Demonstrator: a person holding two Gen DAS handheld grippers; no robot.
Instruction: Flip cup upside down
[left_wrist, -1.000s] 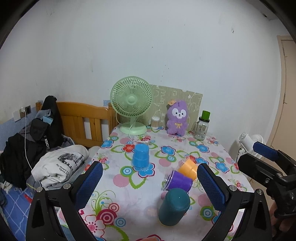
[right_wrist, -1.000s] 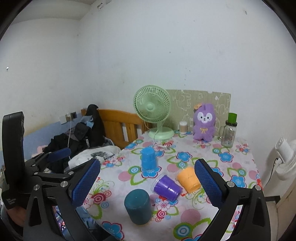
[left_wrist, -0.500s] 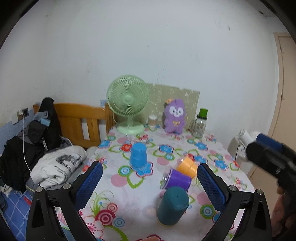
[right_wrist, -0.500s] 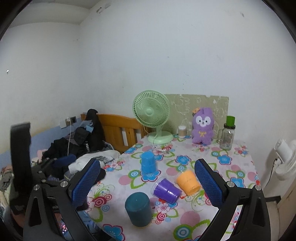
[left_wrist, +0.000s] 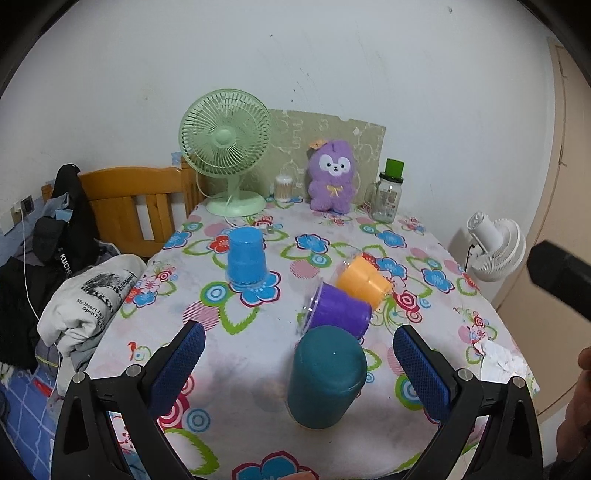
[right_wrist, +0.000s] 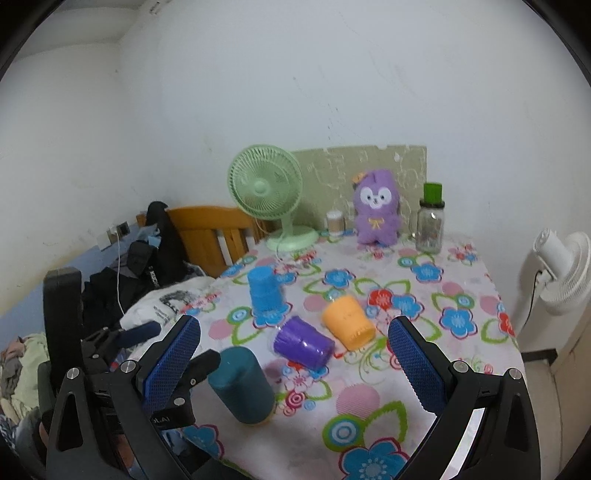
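A teal cup (left_wrist: 327, 376) stands upside down near the front of the flowered table (left_wrist: 258, 424); it also shows in the right wrist view (right_wrist: 242, 386). A purple cup (left_wrist: 338, 312) (right_wrist: 304, 347) and an orange cup (left_wrist: 364, 282) (right_wrist: 347, 323) lie on their sides behind it. A blue cup (left_wrist: 245, 256) (right_wrist: 264, 290) stands upside down further back. My left gripper (left_wrist: 299, 363) is open, with the teal cup just ahead between its fingers. My right gripper (right_wrist: 295, 356) is open and empty above the table's front.
A green fan (left_wrist: 225, 147), a purple plush toy (left_wrist: 332, 177), a small jar (left_wrist: 283, 186) and a green-lidded bottle (left_wrist: 388, 192) stand along the back wall. A bed with clothes (left_wrist: 85, 302) is at left. A white fan (left_wrist: 495, 247) stands at right.
Both grippers have moved forward and down toward the table. The cups look larger and nearer. The left gripper now frames the teal cup. No cup has moved.
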